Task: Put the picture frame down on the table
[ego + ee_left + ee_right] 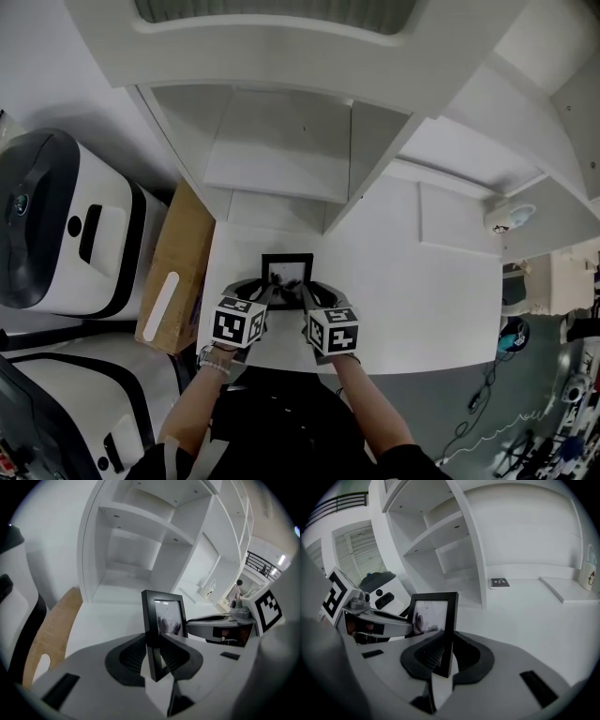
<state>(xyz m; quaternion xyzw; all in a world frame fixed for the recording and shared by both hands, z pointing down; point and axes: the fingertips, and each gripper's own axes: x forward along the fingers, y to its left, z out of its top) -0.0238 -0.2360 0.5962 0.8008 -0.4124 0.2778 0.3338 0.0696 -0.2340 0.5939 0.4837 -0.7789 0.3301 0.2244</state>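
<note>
A small black picture frame [287, 271] with a pale picture is held upright over the near part of the white table [422, 300]. My left gripper [266, 294] is shut on the frame's left edge, and my right gripper [307, 294] is shut on its right edge. In the left gripper view the picture frame [165, 616] stands between the dark pads [133, 654], with the right gripper [220, 626] beyond it. In the right gripper view the picture frame [433, 613] has its edge pinched by the pads [429, 654], with the left gripper [370, 620] beyond. I cannot tell whether the frame touches the table.
A white shelf unit [281, 141] rises behind the table. A cardboard box [178, 267] leans at the table's left, beside a white and black machine [66, 225]. A small black card [499, 582] lies far back on the table. Cables [497, 394] trail on the grey floor at right.
</note>
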